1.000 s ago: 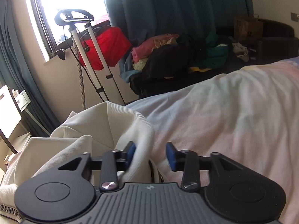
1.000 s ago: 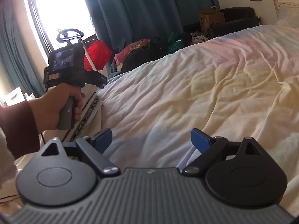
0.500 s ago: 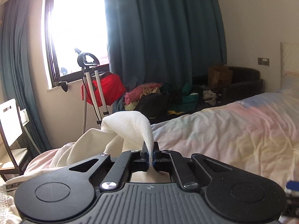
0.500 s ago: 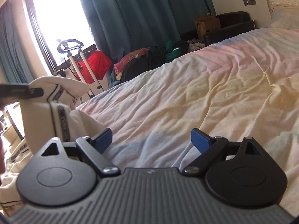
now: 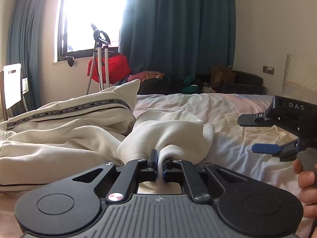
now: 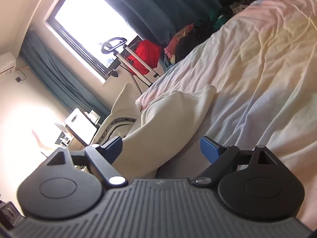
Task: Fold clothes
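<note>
On the bed [image 5: 227, 107] | left hand-held gripper [image 5: 160, 166] now clamped on cream garment [image 5: 59, 138], folding begun | right hand-held gripper [image 6: 161, 148] at 3 o'clock, wide, empty

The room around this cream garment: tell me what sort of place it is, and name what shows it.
Most likely a lived-in bedroom. A bed with a rumpled pastel sheet fills the foreground, teal curtains hang beside a bright window, and loose clothes lie heaped on a dark sofa by the wall.
</note>
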A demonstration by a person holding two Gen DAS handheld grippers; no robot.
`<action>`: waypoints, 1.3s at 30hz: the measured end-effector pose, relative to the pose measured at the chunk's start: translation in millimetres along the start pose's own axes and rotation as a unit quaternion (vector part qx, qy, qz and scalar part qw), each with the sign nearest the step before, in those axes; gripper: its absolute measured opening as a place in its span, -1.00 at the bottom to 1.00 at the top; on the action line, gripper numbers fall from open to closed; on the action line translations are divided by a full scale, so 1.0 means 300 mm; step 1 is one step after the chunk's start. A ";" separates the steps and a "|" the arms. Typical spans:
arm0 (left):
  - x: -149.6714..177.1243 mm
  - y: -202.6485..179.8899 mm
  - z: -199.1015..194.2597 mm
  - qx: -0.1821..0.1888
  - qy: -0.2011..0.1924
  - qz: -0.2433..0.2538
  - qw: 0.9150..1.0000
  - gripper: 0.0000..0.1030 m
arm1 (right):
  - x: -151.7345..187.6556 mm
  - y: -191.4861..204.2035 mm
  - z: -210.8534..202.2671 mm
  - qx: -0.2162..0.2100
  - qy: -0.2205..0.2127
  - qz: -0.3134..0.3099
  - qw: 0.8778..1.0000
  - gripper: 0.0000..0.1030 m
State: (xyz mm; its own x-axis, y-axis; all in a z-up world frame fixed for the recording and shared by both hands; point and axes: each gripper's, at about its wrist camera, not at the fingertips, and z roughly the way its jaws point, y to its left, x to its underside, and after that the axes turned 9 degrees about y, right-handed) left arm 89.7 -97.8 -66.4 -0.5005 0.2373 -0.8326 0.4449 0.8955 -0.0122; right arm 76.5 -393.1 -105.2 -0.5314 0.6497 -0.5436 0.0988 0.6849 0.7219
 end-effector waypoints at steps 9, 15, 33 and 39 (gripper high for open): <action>0.032 0.025 0.012 0.000 -0.003 -0.021 1.000 -0.86 | -0.041 -0.079 0.137 0.048 0.040 0.083 0.995 -0.01; 0.043 0.031 0.006 0.002 -0.016 -0.021 1.000 -0.83 | -0.127 -0.150 0.285 0.043 0.031 0.132 0.990 -0.05; 0.049 0.032 0.057 0.078 -0.020 -0.044 0.996 -0.23 | -0.317 -0.180 0.299 0.029 -0.053 0.071 0.996 -0.89; 0.059 -0.004 0.056 0.148 -0.012 -0.045 0.988 0.82 | -0.454 -0.364 0.086 0.069 -0.153 0.124 0.978 -0.90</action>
State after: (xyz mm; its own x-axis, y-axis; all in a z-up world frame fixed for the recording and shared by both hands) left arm 92.8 -100.8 -90.5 -0.5316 0.1494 -0.8337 0.5991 0.7622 -0.2454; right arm 159.9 -547.9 -121.0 -0.2016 0.8552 -0.4774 0.3162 0.5182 0.7947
